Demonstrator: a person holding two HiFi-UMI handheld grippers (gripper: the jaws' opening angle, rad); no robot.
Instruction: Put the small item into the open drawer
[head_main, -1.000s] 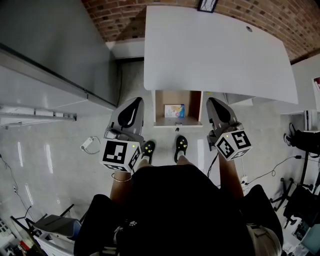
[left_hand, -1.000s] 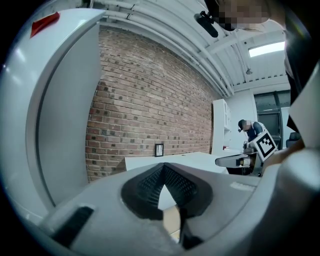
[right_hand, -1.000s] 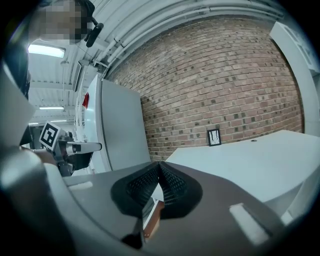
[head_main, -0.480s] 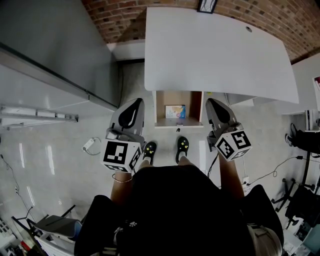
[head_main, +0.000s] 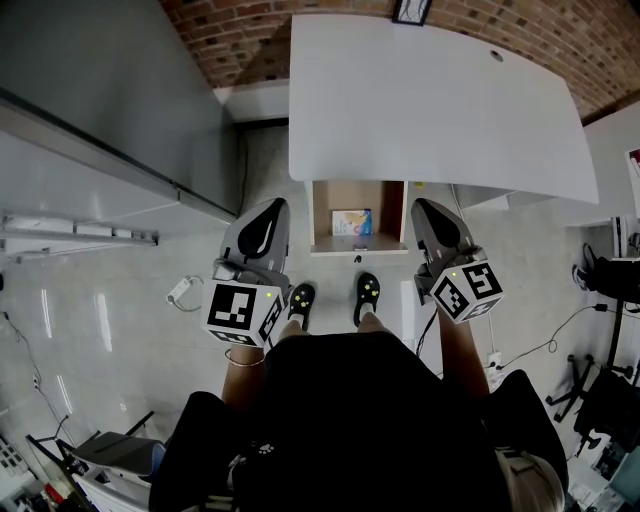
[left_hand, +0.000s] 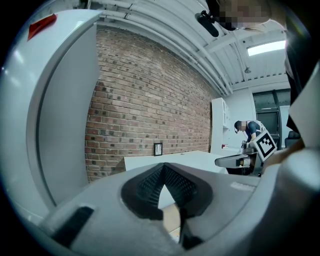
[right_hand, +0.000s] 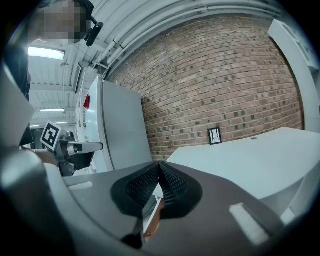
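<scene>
Head view: left gripper (head_main: 272, 204) and right gripper (head_main: 424, 206) held low in front of the person, tips pointing at white desk (head_main: 430, 100). Open drawer (head_main: 320, 215) sits under the desk edge, between the two gripper tips. Small item (head_main: 350, 222), a blue-yellow box, lies inside the drawer, right of the left gripper's tip and left of the right gripper's tip, touching neither. Shoes (head_main: 365, 292) just behind the drawer front.

Left gripper view: jaws closed, pads meeting at the tip, nothing between them. Brick wall (left_hand: 140, 100) ahead, desk beyond the tip, right gripper off to its right.

Right gripper view: jaws closed tip to tip, empty. Picture frame (right_hand: 214, 135) on the wall ahead, left gripper off to its left.
</scene>
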